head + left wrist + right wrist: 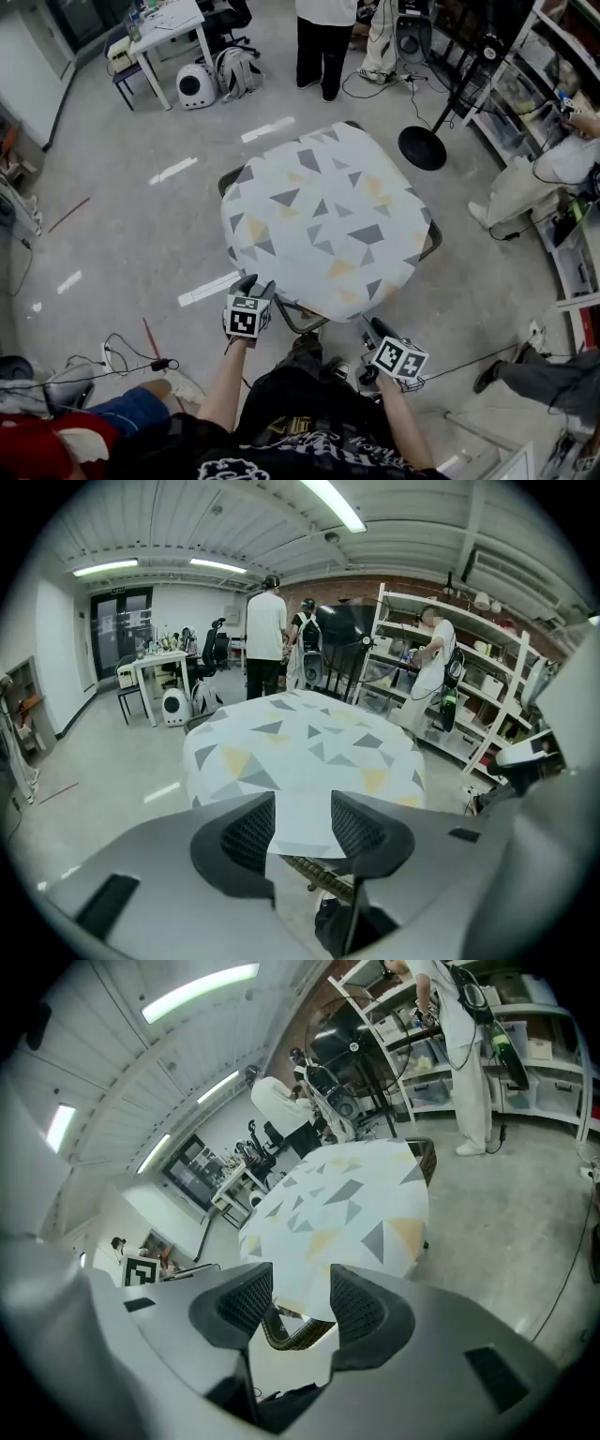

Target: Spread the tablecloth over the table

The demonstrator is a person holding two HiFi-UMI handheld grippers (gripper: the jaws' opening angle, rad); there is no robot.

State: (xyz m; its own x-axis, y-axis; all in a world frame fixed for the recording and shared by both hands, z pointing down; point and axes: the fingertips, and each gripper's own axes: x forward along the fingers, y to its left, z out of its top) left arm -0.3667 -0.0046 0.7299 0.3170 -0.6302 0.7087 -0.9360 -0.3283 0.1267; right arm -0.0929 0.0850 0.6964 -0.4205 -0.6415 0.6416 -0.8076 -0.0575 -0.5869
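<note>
Tablecloth [328, 225], pale fabric w/ grey+yellow triangles, drapes squarish table [432, 241].

Open floor [131, 234] left of table [433, 241], wide passage. Fan base [423, 148] just beyond far-right corner. Person [323, 42] stands far side. Shelves [525, 94] crowd right.

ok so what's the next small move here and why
Probably grip the tablecloth at its near edge with the left gripper and pull it over the table corner showing bare there. The cloth otherwise lies flat; the right gripper is open too.
</note>
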